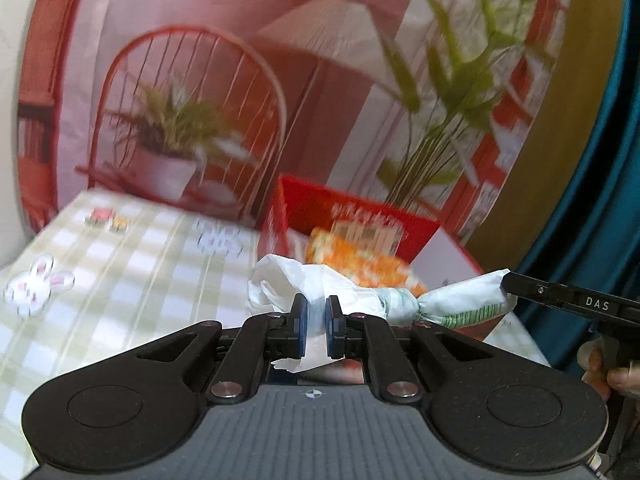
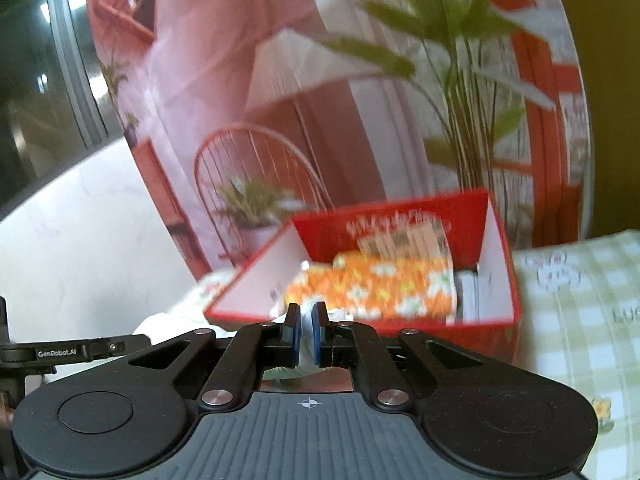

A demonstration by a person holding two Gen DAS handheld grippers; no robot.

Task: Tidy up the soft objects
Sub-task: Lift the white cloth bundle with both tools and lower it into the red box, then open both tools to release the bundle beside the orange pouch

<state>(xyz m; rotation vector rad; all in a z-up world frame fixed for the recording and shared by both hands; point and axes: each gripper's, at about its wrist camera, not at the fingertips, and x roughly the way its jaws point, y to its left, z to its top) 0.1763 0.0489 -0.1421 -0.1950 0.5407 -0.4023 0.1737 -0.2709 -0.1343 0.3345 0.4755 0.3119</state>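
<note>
while both claws share one load, the lines below cover how to finish the step well.

left claw: the left claw is clamped on the white end of a twisted bag, a flap of it hanging down between the blue pads.
right claw: the right claw is pressed together on the other end of the bag; from the left camera its black tip meets the green-striped end.
bag: it stretches sideways between the two claws, knotted near its middle, held up off the checked cloth.
box: a red box sits just ahead of both claws, open on top, with an orange flowered bundle already lying inside.
step in hand: likely carrying the bag forward to drop it into the box.
doing it well: keep both ends level and lightly taut, clear the near red wall before lowering, aim for bare floor beside the bundle.
release: open both claws together so the bag doesn't swing or drag out.
risk: thin plastic may slip from the pads, and blur hides how much room is left.
</note>
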